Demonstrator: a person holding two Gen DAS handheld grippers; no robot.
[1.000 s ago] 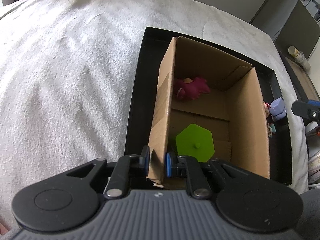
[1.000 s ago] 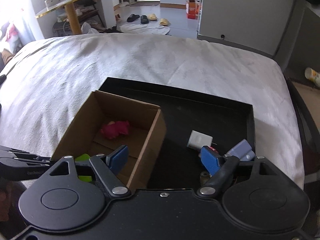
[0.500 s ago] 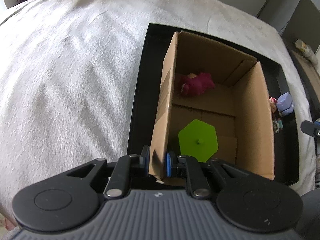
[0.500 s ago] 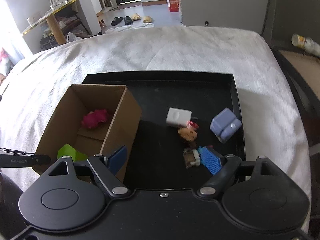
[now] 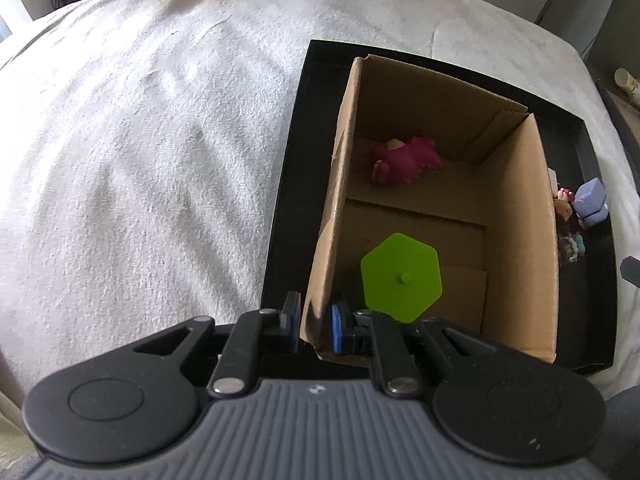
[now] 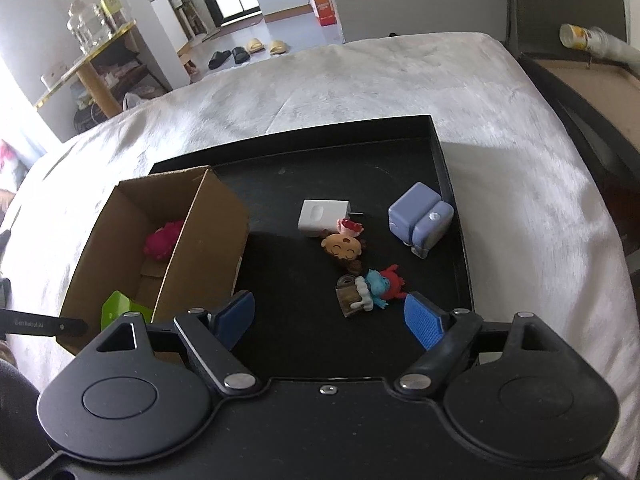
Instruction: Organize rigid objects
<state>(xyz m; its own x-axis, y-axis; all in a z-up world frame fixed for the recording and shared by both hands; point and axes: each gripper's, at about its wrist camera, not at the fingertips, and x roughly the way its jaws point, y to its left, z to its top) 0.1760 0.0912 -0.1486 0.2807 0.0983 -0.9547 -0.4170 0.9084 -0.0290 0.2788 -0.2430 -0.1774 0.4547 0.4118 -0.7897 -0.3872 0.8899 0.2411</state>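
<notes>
An open cardboard box [image 5: 516, 216] stands at the left of a black tray [image 6: 360, 148]. Inside it lie a pink plush toy [image 5: 404, 160] and a green hexagonal piece [image 5: 400, 276]. My left gripper [image 5: 314, 326] is shut on the box's near left wall. The box also shows in the right wrist view [image 6: 204, 236]. My right gripper [image 6: 332, 320] is open and empty, just in front of a blue and red figure [image 6: 380, 286]. On the tray floor also lie a white charger [image 6: 323, 216], a smiling doll head [image 6: 344, 246] and a lavender block toy [image 6: 422, 220].
The tray rests on a white fuzzy bedspread [image 5: 140, 160]. A dark side table [image 6: 580, 76] with a tube-shaped container [image 6: 588, 38] stands right of the bed. A glass table and slippers are on the floor beyond.
My right gripper swung right from over the box to the loose toys on the tray. My left gripper kept its hold on the box wall.
</notes>
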